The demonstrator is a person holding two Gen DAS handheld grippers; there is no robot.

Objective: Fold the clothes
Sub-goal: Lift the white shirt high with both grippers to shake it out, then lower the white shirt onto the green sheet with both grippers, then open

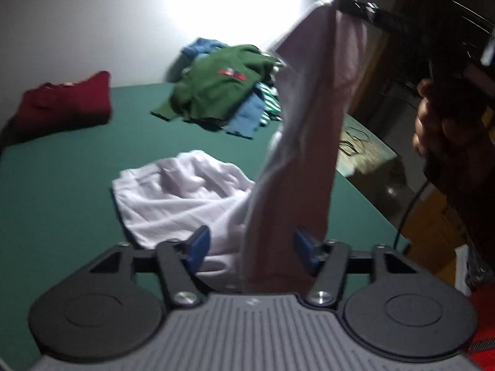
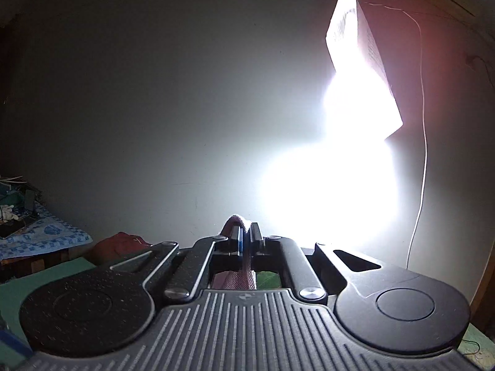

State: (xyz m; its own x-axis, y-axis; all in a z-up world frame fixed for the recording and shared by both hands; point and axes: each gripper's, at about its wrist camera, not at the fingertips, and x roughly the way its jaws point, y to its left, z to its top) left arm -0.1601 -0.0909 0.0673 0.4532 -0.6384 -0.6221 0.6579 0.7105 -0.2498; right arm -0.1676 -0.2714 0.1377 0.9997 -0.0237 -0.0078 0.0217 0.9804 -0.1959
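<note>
Far to the left on the green table (image 1: 62,179) a dark red garment (image 1: 66,103) lies folded by the edge. Moving right, near the far side of the table sits a loose pile of clothes (image 1: 222,92): a green shirt on top with a small red mark, blue and striped pieces under and behind it.

Nearer to me, the white shirt (image 1: 185,198) I am working on lies partly crumpled on the table, its lower part bunched in a heap just ahead of my left gripper (image 1: 250,244). My left fingers stand wide apart, the blue pads (image 1: 199,242) clear of the cloth on both sides; a strip of the shirt hangs down between them without being pinched.

From there the shirt rises in a long twisted band up and to the right, where my right gripper (image 1: 355,6) holds its top corner high above the table. My right hand (image 1: 433,117) is around that gripper's handle, at the right edge of the view.

From the right wrist camera, my right gripper (image 2: 246,235) is closed tight on a fold of the shirt (image 2: 239,221), a bit of cloth poking out above the fingertips and more hanging under them. Beyond it is a pale wall with a bright lamp panel (image 2: 359,61) on the right, and low on the left the dark red garment (image 2: 120,242) again.
</note>
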